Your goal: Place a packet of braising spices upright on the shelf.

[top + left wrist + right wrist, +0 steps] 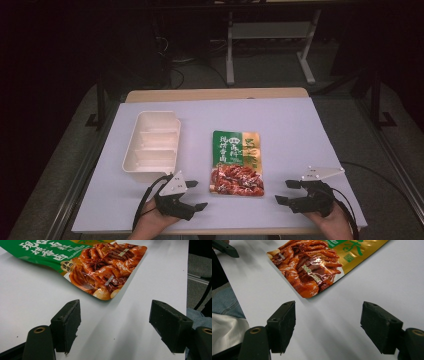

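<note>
While we hold both claws low at the near edge of the desk (300, 120), each stands wide with nothing between its jaws. Our left claw (196, 196) sits just left of the pouch's near corner; our right claw (285, 192) sits to the right, a little apart from it. Between them lies the pouch (236, 162), flat on the white desk, its red food picture toward us and its green and gold top farther away. From the left claw view we see the pouch (100, 267) ahead of the jaws, untouched; from the right claw view, likewise (312, 265). Farther left, a white tray (152, 145) with compartments rests near the pouch, not touching it.
</note>
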